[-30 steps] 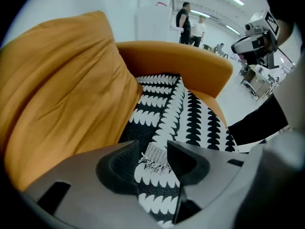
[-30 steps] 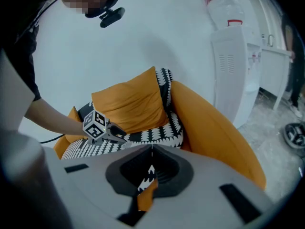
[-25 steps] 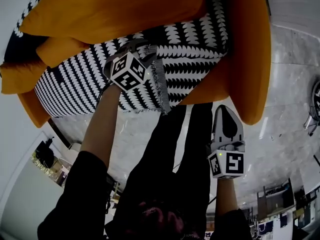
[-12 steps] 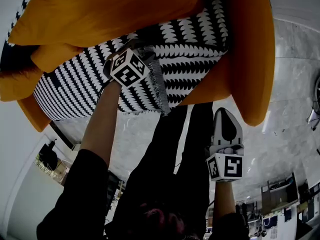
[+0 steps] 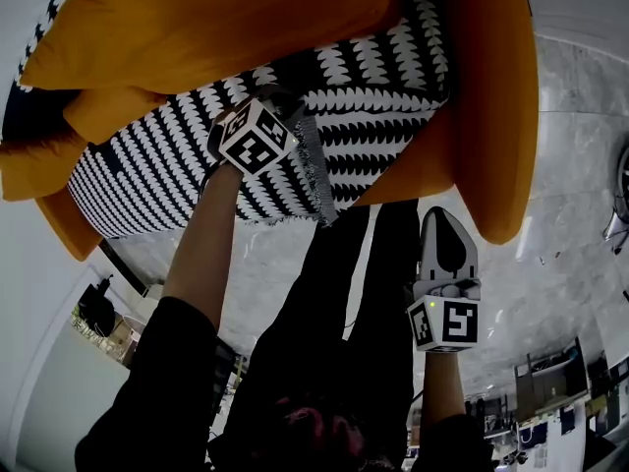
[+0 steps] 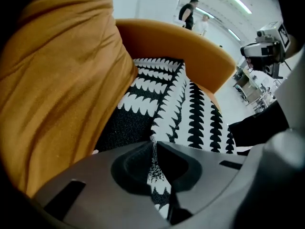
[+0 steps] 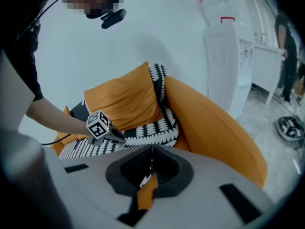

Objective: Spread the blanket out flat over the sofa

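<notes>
The sofa (image 5: pixel 491 116) is orange and round-armed. The black-and-white blanket (image 5: pixel 373 106) lies on its seat much as it did 1 second ago, running up behind the big orange cushion (image 5: pixel 216 18) at the back. It is not flat yet: a fringed edge (image 5: pixel 314 170) is doubled over on the seat near the front, with a ridge of cloth there.

What is new is the left gripper (image 6: pixel 155 151). Its jaws have just been closing, and they now pinch a thin raised fold of the blanket, which runs straight down the slot between the pads. I judge that the hold is made and the pull has not begun. That fold probably has to be drawn out toward the front or side to lay the doubled edge open.

The right gripper (image 7: pixel 151 151) has its jaws pressed together on nothing; the orange seen low in its slot is the sofa beyond.

The left arm is stretched forward, forearm bare, with the gripper tipped steeply down into the seat just in front of the cushion. The right arm stays close to the person's body. Its gripper hangs over the pale floor (image 5: pixel 570 214) just in front of the sofa's arm, slanted down and well apart from the blanket.
</notes>
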Motion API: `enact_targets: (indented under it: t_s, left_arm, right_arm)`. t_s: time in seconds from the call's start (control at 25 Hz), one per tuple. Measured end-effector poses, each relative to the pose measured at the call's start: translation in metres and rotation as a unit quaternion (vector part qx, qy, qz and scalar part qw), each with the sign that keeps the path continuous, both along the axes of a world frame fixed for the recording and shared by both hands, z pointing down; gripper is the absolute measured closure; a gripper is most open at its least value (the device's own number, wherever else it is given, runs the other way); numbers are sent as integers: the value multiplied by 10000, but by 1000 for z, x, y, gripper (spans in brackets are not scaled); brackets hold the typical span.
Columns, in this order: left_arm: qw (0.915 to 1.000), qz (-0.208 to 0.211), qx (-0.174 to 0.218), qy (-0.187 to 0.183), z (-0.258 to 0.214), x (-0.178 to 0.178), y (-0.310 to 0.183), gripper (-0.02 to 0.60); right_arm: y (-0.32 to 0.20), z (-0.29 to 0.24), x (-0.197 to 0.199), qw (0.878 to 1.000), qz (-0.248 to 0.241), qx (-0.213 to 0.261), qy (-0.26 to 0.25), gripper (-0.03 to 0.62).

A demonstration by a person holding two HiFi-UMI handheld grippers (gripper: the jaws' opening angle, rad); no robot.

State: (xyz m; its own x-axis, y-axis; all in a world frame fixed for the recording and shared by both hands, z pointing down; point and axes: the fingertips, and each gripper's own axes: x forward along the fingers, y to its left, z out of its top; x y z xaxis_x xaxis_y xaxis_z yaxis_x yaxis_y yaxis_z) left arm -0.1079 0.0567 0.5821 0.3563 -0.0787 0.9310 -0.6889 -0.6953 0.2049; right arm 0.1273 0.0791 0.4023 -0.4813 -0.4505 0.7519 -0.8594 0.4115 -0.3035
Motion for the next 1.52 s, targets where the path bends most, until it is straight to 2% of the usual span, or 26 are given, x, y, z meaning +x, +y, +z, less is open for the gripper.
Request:
enact_targets:
  t_s: [0.08, 0.2, 0.4, 0.6, 0.76, 1.04, 1.2, 1.52]
  left_arm:
    - [9992, -364, 44, 137, -10, -6, 1, 549]
    - [9949, -924, 156, 360, -35, -29, 14, 551]
    - [9916, -1174, 260, 482, -65, -26, 22, 552]
    - [9894, -1267, 334, 624, -60, -10, 23, 554]
    - [9881, -1267, 371, 785, -65, 14, 24, 554]
    - [9803, -1519, 552, 1135, -98, -11, 30, 554]
    - [9750, -1628, 637, 1371, -112, 1, 34, 554]
    - [9693, -1487, 876, 1753, -139, 32, 38, 554]
  right_arm:
    - [1, -4, -5, 10000, 31, 25, -34, 572]
    - [7, -21, -32, 9999, -41, 133, -77, 574]
    - [4, -48, -41, 9994, -142, 306, -116, 574]
    - [10, -34, -26, 9994, -109, 307, -78, 572]
    - [16, -32, -1, 9992, 161, 367, -88, 573]
    - [19, -51, -21, 9962, 516, 705, -24, 574]
    - [19, -56, -9, 9931, 743, 909, 61, 574]
    - [27, -75, 20, 9855, 1229, 1171, 63, 574]
